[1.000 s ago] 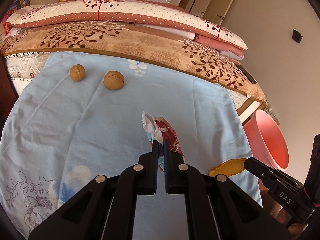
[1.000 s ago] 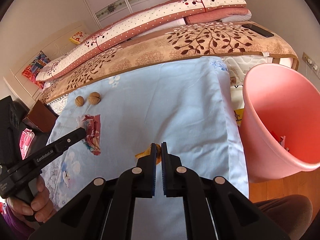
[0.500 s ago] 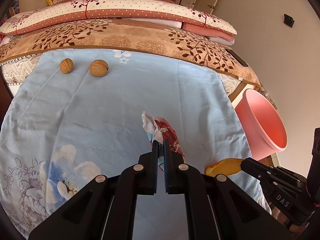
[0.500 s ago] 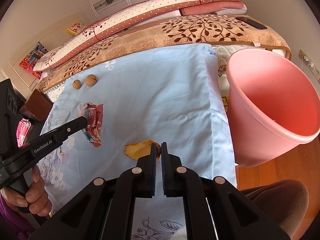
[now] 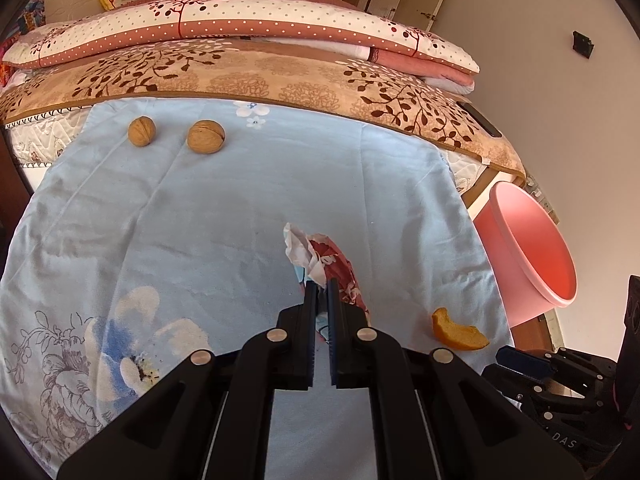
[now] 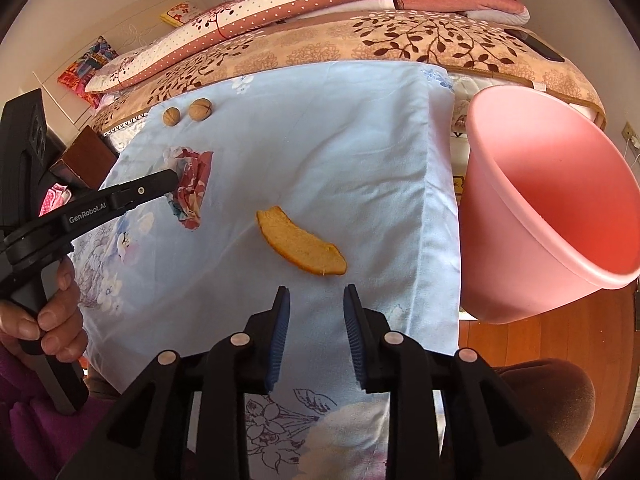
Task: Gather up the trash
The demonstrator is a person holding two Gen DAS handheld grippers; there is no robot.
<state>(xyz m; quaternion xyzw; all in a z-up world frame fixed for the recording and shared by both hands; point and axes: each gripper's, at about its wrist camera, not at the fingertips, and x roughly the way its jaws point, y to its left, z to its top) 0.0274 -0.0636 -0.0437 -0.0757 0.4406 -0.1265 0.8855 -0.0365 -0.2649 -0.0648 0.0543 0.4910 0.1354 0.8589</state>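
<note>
My left gripper (image 5: 321, 286) is shut on a crumpled red and white wrapper (image 5: 320, 258), which rests on the light blue sheet (image 5: 240, 208). From the right wrist view the wrapper (image 6: 192, 188) sits at the left gripper's tip (image 6: 170, 180). My right gripper (image 6: 316, 294) is open and empty, just short of an orange peel (image 6: 300, 246) lying on the sheet. The peel also shows in the left wrist view (image 5: 456, 330). A pink bin (image 6: 548, 204) stands beside the bed at right, also seen in the left wrist view (image 5: 528, 252).
Two walnuts (image 5: 176, 134) lie near the far edge of the sheet, also in the right wrist view (image 6: 188, 112). Folded patterned quilts (image 5: 240, 44) are stacked behind. The sheet's right edge (image 6: 440, 208) drops off toward the bin and wooden floor (image 6: 560, 344).
My right gripper has opened, let go of the orange peel onto the sheet and drawn back from it. My left gripper stays shut on the wrapper.
</note>
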